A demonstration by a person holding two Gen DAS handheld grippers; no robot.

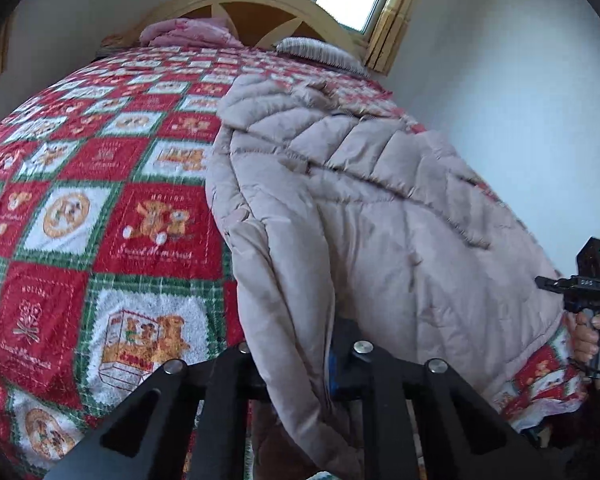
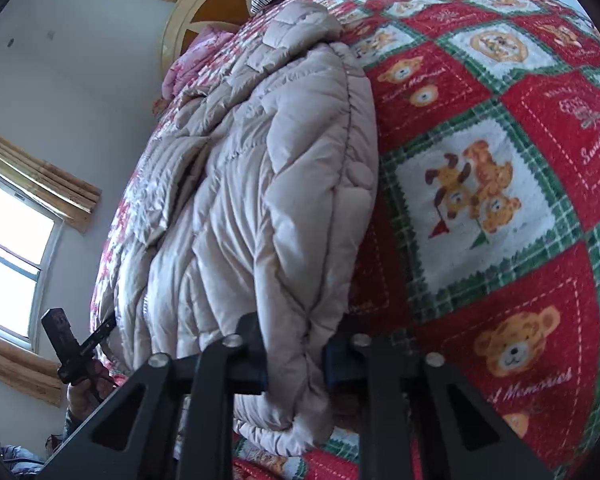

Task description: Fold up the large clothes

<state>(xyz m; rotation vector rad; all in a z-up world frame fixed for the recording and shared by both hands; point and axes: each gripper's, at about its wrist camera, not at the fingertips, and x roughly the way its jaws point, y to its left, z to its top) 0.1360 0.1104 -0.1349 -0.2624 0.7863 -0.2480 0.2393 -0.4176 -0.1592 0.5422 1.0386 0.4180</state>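
Left-wrist view, left to right: red, white and green patchwork bedspread with teddy-bear prints (image 1: 100, 208) across the bed; beige quilted puffer coat (image 1: 360, 208) laid lengthwise along the right half, hood end toward the arched wooden headboard (image 1: 256, 4), hem at the near edge. Left gripper (image 1: 300, 364) at that hem, jaws clamped on a fold of the coat's near edge. Right hand (image 1: 592, 336) at far right, gripping a black handle beside the coat's right hem corner.

Right-wrist view, left to right: bright window (image 2: 8, 248); left hand (image 2: 86, 384) on its handle at the coat's far hem corner; coat in centre; right gripper (image 2: 296, 364) at bottom, jaws pinched on a hem fold; bedspread to the right.
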